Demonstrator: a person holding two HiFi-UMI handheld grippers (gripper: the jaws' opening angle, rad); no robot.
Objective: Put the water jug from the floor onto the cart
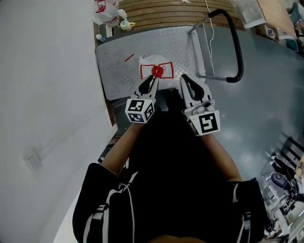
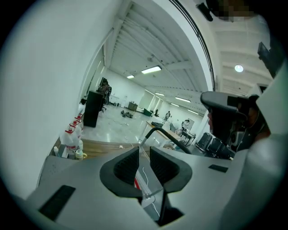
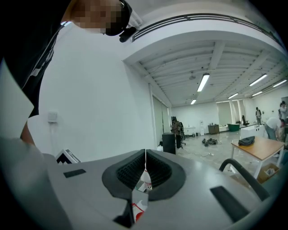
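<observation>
The water jug [image 1: 161, 65], clear with a red cap and red-and-white label, shows from above over the near edge of the cart's grey metal deck [image 1: 118, 61]. My left gripper [image 1: 153, 79] reaches over the cap; its jaws stand partly apart and a clear strip of the jug [image 2: 143, 191] runs between them low down. Whether the jug rests on the deck or hangs, I cannot tell. My right gripper [image 1: 183, 79] is beside the jug on the right, its jaws closed to a thin line [image 3: 145, 155]. The jug's label [image 3: 138, 205] shows just under them.
The cart's black push handle [image 1: 236, 47] rises to the right of the grippers. More jugs and bottles [image 1: 108, 13] stand by a wooden pallet [image 1: 166, 10] beyond the cart. A white wall runs along the left. Equipment clutter [image 1: 282, 180] sits at the lower right.
</observation>
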